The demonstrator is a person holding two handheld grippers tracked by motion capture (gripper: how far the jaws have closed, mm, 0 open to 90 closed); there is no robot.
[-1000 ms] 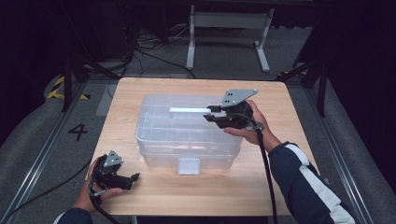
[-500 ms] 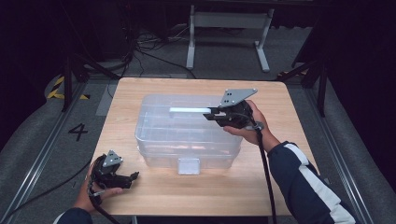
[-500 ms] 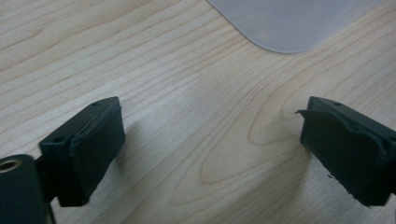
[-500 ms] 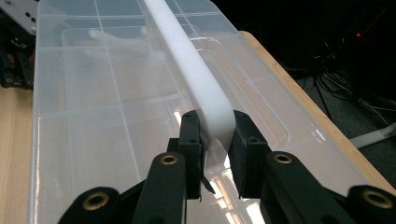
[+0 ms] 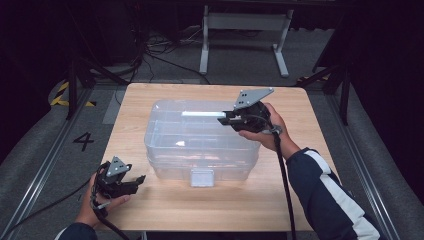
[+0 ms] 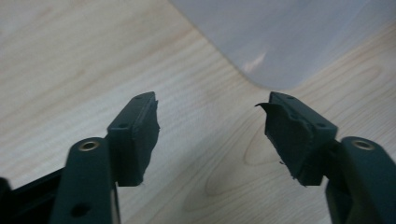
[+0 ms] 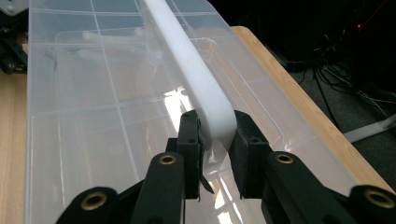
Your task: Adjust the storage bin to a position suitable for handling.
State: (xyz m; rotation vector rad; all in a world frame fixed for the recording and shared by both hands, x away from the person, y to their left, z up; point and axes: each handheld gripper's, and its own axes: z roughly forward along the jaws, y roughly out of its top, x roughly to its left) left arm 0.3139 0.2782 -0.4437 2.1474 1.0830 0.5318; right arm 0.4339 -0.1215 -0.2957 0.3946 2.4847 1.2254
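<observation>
The wooden bench [image 5: 165, 215] carries my clear plastic box [image 5: 200, 137] at its middle, long axis running left to right across the bench in the high view, its latch tab [image 5: 202, 177] facing me. On the lid lies the white handle [image 7: 196, 79], a long bar parallel to the box's length, pointing away from my right gripper [image 7: 215, 140] along its line of sight. My right jaws are closed on the near end of that handle, pads pressing both sides. My left gripper [image 6: 210, 135] hovers over bare bench just off the box's near left corner; its jaws have just been closing, now partly open with nothing between them.
</observation>
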